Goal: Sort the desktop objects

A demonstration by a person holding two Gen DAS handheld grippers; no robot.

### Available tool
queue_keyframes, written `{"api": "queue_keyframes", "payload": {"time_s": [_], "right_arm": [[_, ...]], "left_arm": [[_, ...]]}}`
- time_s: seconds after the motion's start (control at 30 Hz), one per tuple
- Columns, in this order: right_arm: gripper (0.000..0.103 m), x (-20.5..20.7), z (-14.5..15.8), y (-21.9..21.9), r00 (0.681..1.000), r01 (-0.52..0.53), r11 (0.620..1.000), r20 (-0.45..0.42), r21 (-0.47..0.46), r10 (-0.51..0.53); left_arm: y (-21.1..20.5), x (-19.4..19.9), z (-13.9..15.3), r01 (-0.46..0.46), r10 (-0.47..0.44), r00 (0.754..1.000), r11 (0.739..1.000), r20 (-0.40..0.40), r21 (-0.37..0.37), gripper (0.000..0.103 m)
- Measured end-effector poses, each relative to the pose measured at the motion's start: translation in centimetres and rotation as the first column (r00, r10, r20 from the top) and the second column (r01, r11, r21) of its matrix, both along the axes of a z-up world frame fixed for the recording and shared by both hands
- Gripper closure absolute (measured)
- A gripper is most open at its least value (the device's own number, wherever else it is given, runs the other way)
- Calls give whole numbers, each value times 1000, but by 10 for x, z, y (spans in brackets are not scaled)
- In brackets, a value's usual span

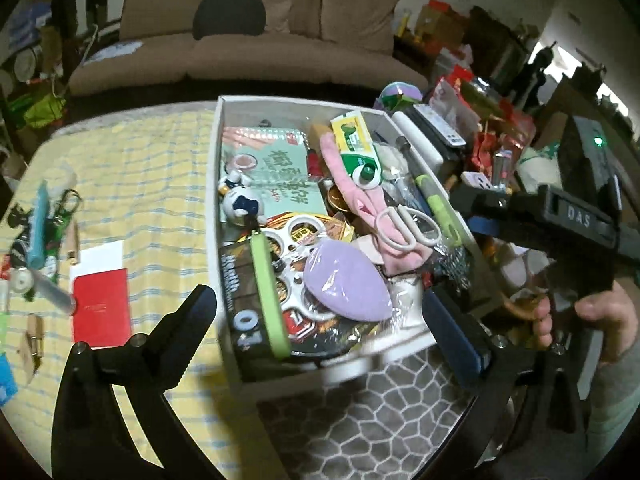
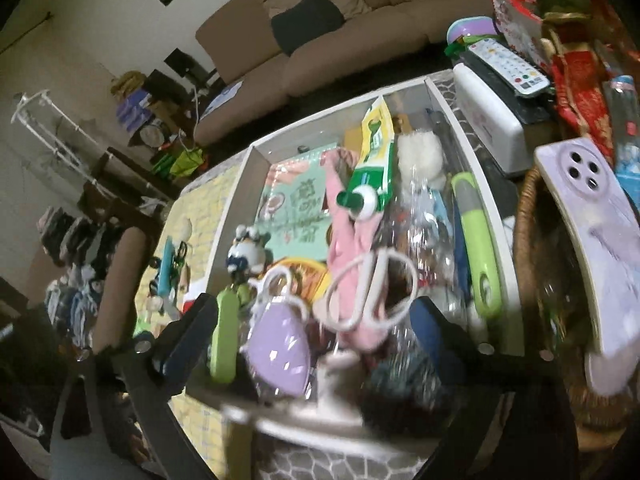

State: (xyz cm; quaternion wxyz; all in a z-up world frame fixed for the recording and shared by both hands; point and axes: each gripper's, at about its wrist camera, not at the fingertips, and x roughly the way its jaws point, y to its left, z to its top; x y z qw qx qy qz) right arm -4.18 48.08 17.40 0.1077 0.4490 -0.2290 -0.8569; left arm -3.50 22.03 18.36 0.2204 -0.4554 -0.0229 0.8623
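Nearest us, our left gripper (image 1: 320,312) and right gripper (image 2: 316,320) hang above the white box (image 1: 214,184), jaws wide apart and holding nothing, probably to choose a piece. Beyond lie the lilac pouch (image 1: 346,280) and white scissors (image 1: 408,228), handles nearest, blades hidden. Farther in, the green-and-yellow tube (image 1: 358,148) runs lengthwise, cap toward us.

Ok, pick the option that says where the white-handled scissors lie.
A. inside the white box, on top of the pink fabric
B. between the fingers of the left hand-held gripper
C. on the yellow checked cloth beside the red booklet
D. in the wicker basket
A: the white-handled scissors rest on the pink fabric inside the white box, clear of both hand-held grippers.
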Motion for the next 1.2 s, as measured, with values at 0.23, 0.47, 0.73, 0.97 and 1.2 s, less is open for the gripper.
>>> {"api": "queue_keyframes", "payload": {"time_s": [0.23, 0.47, 0.73, 0.97, 1.2], "right_arm": [[1, 49, 22, -26, 999, -7, 995, -42, 102, 11], [1, 87, 35, -67, 995, -40, 980, -81, 196, 57], [0, 112, 45, -116, 989, -78, 972, -102, 222, 102], [0, 125, 31, -169, 981, -121, 957, -116, 265, 157], [0, 133, -1, -239, 967, -133, 933, -163, 335, 197]], "left_arm": [[-27, 30, 31, -41, 41, 997, 999, -62, -2, 0], [-59, 57, 48, -75, 74, 993, 997, -94, -4, 0], [-99, 82, 51, -111, 111, 989, 994, -102, 5, 0], [-135, 87, 25, -148, 146, 985, 989, -88, -15, 0], [-198, 81, -34, -249, 241, 966, 964, -90, -98, 0]]}}
